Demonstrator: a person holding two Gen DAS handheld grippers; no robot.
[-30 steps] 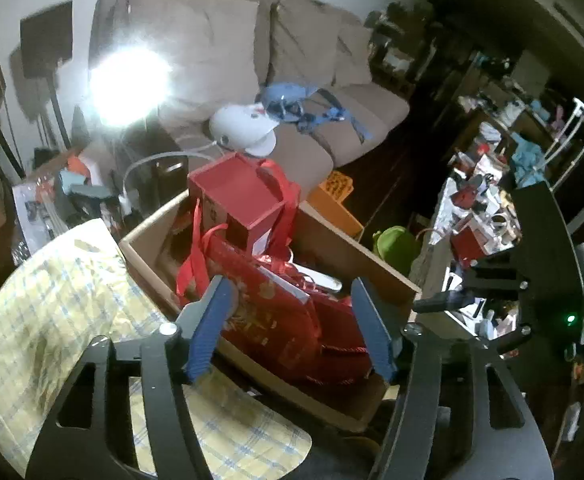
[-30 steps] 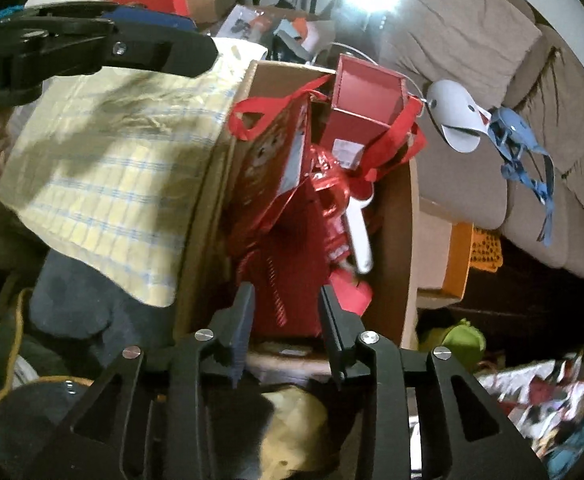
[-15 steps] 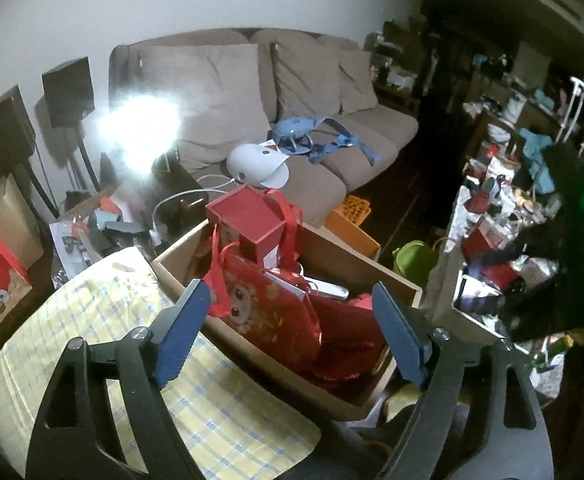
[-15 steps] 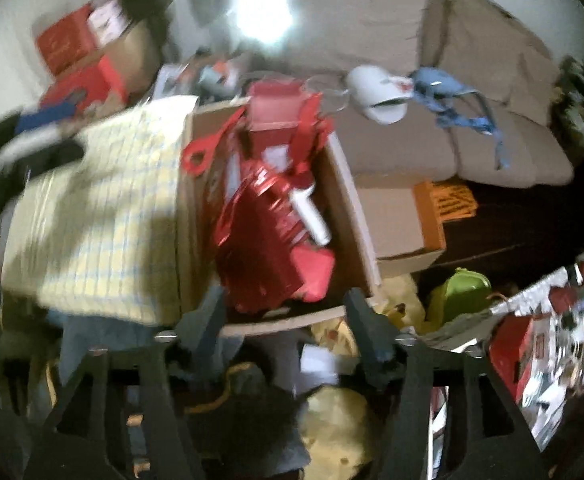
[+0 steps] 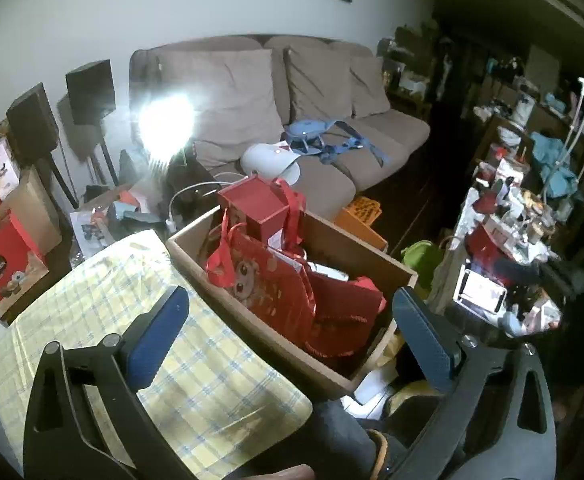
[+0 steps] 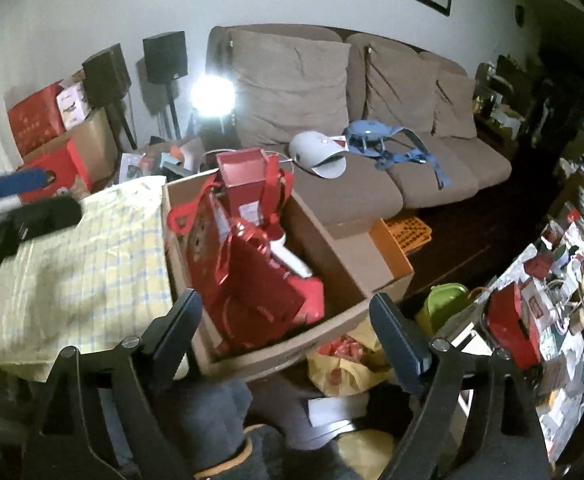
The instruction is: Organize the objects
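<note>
One open brown cardboard box (image 5: pixel 372 268) is entered as the collecting point, set beside a yellow-and-blue checked cloth (image 5: pixel 104 312). Stowed inside: a glossy red paper gift bag with ribbon handles (image 5: pixel 268 288), a plain red paper bag (image 5: pixel 344 316) near the front corner, and a tall red open-topped carton (image 5: pixel 260 206) at the far end; a white object lies between them, unidentified.

Left tongs (image 5: pixel 290 322): blue-padded jaws spread wide, nothing held; the box shows between them but is not touched. Right tongs (image 6: pixel 286 320): dark jaws wide apart, empty, raised above the near box wall.

Surroundings: a beige fabric sofa (image 5: pixel 332 120) behind, a white lamp-like object (image 5: pixel 270 160) and a blue strapped carrier (image 5: pixel 320 140) on its seat; a cluttered worktop (image 5: pixel 504 248) to the right.

Step in hand, judged: release completed and withdrawal from the box. The next move would call for selecting another loose item and closing on it.

Change noted: both pairs of jaws have just been opening, with nothing between them, and both views are now farther from the box, with more of the room shown.
</note>
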